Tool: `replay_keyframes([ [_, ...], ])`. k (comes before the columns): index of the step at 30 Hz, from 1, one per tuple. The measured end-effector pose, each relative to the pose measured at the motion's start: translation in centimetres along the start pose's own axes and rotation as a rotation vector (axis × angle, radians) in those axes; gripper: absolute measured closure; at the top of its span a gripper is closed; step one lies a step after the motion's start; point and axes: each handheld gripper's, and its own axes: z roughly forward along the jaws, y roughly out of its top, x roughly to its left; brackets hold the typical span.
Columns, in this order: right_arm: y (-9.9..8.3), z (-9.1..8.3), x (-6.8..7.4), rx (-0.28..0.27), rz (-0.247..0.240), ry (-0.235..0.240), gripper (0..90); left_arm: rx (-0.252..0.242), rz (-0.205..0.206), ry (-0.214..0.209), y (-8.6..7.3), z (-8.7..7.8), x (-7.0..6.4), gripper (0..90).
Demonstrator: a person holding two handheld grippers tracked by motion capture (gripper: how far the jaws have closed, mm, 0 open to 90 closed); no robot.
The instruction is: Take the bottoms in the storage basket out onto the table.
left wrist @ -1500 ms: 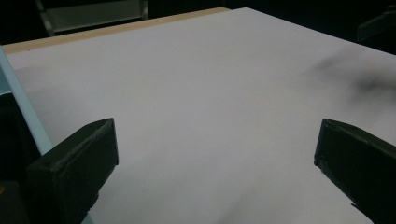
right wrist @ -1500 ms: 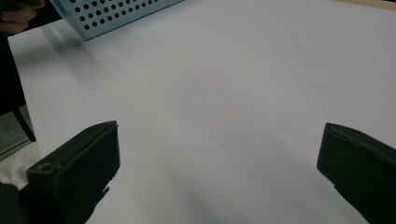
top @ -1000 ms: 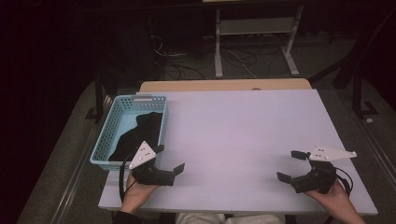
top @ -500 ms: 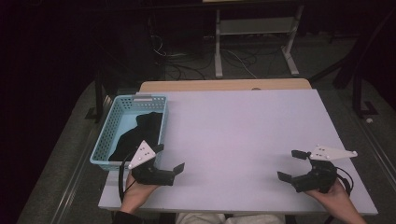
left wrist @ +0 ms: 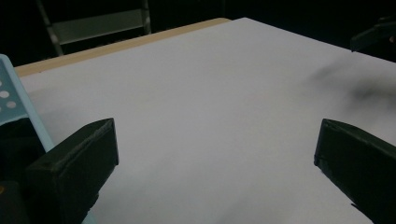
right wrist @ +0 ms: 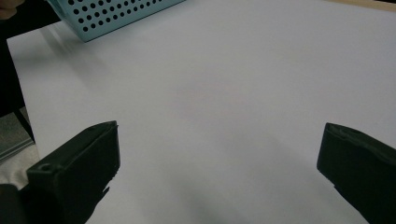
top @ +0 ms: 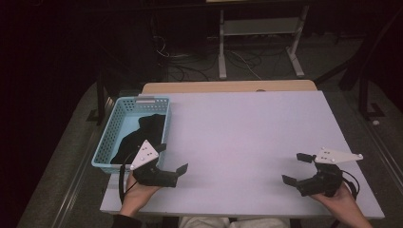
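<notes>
Black cloth (top: pixel 138 137) lies crumpled inside the light blue perforated basket (top: pixel 105 142), which stands on the left part of the worktop (top: pixel 247 128), near its left edge. The cloth covers most of the basket floor and reaches toward the far right corner of the basket.

The left tongs (top: pixel 172 158) are held just beside the near right corner of the basket, above the worktop, with both jaws wide apart and nothing between them. In the left gripper view the left tongs (left wrist: pixel 217 154) point across the bare surface, and a piece of the basket wall (left wrist: pixel 14 105) shows at the left edge. The right tongs (top: pixel 296 168) are held near the front right corner of the worktop, well apart from the basket, also with jaws wide apart and holding nothing. In the right gripper view the right tongs (right wrist: pixel 219 158) look over the white surface toward the basket (right wrist: pixel 116 14) at the top left.

The worktop is a pale, smooth rectangular board, white with a little violet tone, and a strip of light wood (top: pixel 228 87) shows along its far edge. Soft shadows lie on it near the tongs. The room around is dark. Behind the worktop stands a white metal frame (top: pixel 259 28) on the grey floor (top: pixel 332 61), and several cables (top: pixel 190 66) lie loose on the floor beside it. A dark stand (top: pixel 366 90) is at the right.
</notes>
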Motion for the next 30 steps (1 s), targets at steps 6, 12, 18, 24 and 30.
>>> replay_keyframes([
  [6, 0.0, 0.1, 0.0, 0.006, 0.0, 0.001, 0.0, 0.014, 0.015, -0.006, 0.5, 0.1, -0.1, 0.0],
  [12, 0.0, 0.1, 0.0, 0.008, -0.002, 0.003, 0.0, 0.037, 0.022, -0.005, 0.8, 0.2, -0.1, 0.0],
  [18, 0.0, 0.2, 0.0, 0.011, -0.003, 0.004, 0.0, 0.06, 0.025, -0.002, 1.3, 0.1, 0.3, 0.0],
  [24, 0.0, 0.2, 0.0, 0.013, -0.002, 0.006, 0.0, 0.07, 0.031, 0.007, 1.9, -0.2, 0.7, 0.0],
  [30, 0.0, 0.3, 0.0, 0.015, -0.001, 0.006, 0.0, 0.082, 0.033, 0.014, 2.5, -0.6, 1.2, 0.0],
])
